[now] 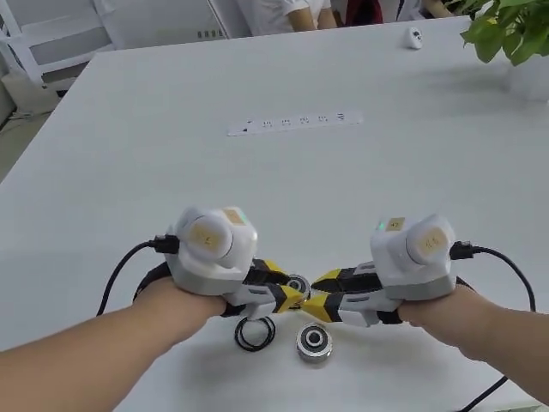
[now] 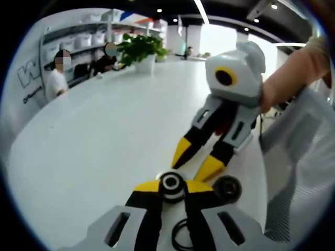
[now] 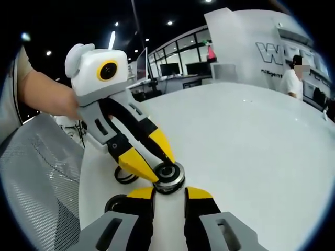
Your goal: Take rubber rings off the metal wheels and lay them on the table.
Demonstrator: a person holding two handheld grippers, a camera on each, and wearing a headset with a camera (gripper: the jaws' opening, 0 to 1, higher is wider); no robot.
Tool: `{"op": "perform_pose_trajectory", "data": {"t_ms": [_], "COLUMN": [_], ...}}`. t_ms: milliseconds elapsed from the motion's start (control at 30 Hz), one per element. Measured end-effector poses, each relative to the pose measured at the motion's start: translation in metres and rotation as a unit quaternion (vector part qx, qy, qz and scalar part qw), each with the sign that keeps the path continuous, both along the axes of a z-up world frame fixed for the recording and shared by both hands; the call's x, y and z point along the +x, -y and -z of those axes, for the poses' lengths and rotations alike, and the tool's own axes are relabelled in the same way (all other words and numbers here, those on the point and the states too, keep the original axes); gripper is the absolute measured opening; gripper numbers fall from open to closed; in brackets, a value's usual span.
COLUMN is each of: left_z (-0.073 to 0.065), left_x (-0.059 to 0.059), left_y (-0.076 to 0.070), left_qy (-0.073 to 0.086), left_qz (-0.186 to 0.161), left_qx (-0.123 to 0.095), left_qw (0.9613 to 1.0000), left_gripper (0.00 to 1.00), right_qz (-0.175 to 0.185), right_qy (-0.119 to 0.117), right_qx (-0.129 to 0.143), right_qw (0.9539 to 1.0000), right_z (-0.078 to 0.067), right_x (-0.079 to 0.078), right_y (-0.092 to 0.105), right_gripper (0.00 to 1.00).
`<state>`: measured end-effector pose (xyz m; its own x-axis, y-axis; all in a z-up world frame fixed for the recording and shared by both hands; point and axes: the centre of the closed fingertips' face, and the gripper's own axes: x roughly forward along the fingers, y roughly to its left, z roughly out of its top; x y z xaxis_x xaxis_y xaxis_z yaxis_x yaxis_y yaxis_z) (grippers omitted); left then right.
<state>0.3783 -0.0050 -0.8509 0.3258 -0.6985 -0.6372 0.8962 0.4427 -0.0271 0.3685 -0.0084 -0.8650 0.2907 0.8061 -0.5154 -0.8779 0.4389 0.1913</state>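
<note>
Rings (image 1: 255, 333): black rubber loops are lying overlapped on the desk (image 1: 257, 189), close to its near edge and just nearer than the grippers.
Loose wheel (image 1: 314, 341): a metal wheel is lying flat on the desk just right of the loops, apart from them, also close to the near edge.
Left gripper (image 1: 286, 283): it is pointing in from the person's left, carried in a hand, facing the other gripper tip to tip.
Left fingers (image 2: 148, 186): they are gripping the held wheel, one yellow tip pressing on each side of it.
Held wheel (image 1: 298, 285): it is sitting between the two grippers, just beyond the loops and the wheel on the desk.
Right gripper (image 1: 316, 293): it is pointing in from the person's right, carried in the other hand.
Right fingers (image 3: 140, 194): they are standing apart, with bare desk showing through the gap. Their yellow tips are ending just at the gripped wheel, and I cannot tell whether they are touching it.
Power strip (image 1: 296, 122): it is lying mid-desk, well beyond the grippers.
Small white device (image 1: 414, 37): it is resting near the far edge.
Plant (image 1: 510, 30): green leaves are hanging over the far right corner.
</note>
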Motion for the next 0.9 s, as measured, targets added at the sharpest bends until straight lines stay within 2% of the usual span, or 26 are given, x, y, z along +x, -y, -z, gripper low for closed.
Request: {"op": "perform_pose_trajectory", "data": {"t_ms": [33, 133, 400, 533, 700, 900], "left_z": [-0.0004, -0.0012, -0.0009, -0.0010, -0.0008, -0.0005], "left_x": [0.0004, 0.0011, 0.0013, 0.0019, 0.0019, 0.0012], "left_y": [0.0002, -0.0001, -0.0003, -0.0001, 0.0003, 0.0002], "left_qy": [0.005, 0.004, 0.012, 0.012, 0.012, 0.019], "left_qz": [0.001, -0.005, -0.009, -0.017, -0.021, -0.020], "left_qx": [0.002, 0.001, 0.005, 0.002, 0.002, 0.008], "left_qw": [1.0000, 1.0000, 0.9999, 0.9998, 0.9997, 0.9996], "left_gripper": [0.16, 0.15, 0.14, 0.14, 0.14, 0.14], "right_qz": [0.000, -0.002, -0.001, 0.013, 0.015, 0.031], "right_qy": [0.000, 0.001, 0.019, 0.005, 0.009, -0.007], "right_qx": [0.000, 0.000, -0.012, -0.006, -0.011, -0.010], "right_qw": [1.0000, 1.0000, 0.9997, 0.9999, 0.9998, 0.9995], "right_z": [0.0001, 0.0004, 0.0017, 0.0038, 0.0038, 0.0040], "right_x": [0.0002, -0.0005, 0.0019, 0.0035, 0.0023, 0.0037], "right_y": [-0.0003, -0.0011, 0.0003, 0.0031, 0.0007, 0.0033], "right_gripper": [0.18, 0.17, 0.11, 0.01, 0.01, 0.00]}}
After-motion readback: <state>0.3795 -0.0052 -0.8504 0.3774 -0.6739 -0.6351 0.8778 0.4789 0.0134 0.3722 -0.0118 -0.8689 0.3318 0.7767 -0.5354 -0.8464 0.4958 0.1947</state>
